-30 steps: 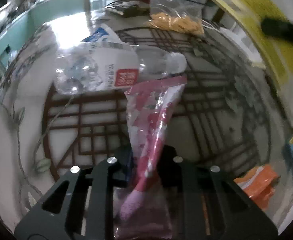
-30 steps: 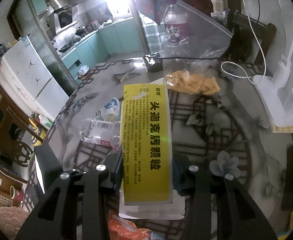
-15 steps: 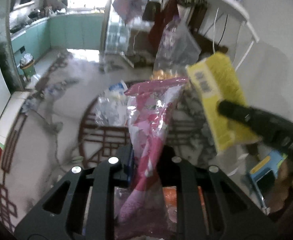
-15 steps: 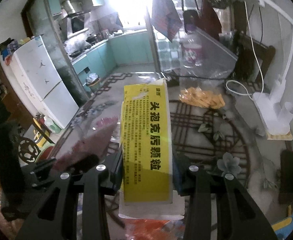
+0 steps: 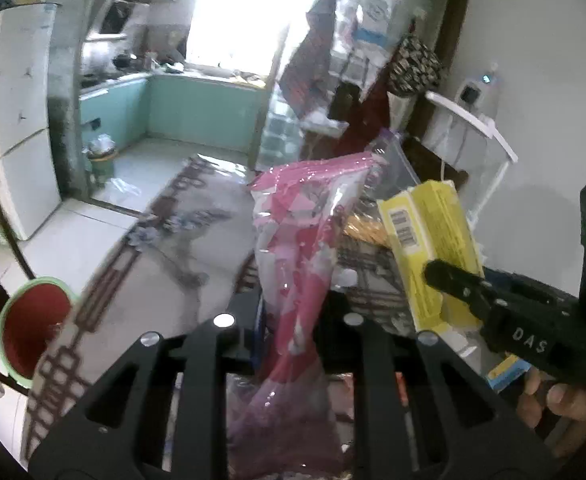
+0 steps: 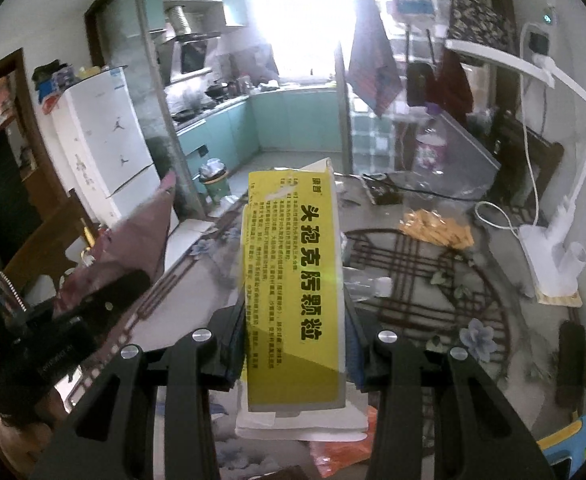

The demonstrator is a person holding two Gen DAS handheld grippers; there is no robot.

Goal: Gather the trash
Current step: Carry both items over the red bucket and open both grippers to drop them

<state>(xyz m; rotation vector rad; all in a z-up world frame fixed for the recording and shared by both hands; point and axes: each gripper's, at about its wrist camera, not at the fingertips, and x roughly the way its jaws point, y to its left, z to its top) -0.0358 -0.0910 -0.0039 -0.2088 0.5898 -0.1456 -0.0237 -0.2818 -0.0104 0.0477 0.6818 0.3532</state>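
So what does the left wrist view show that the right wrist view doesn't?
Only the left wrist view: a red bin with a green rim beside the table, and the hand under the right gripper.

Only the right wrist view: the orange wrapper and clear bottle on the table.

Both: the pink wrapper clamped in the left gripper, the yellow box clamped in the right gripper.

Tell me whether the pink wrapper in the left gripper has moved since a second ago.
Yes. The pink wrapper, shut in the left gripper, has been lifted up off the table; the left wrist view now looks over the table toward the kitchen.
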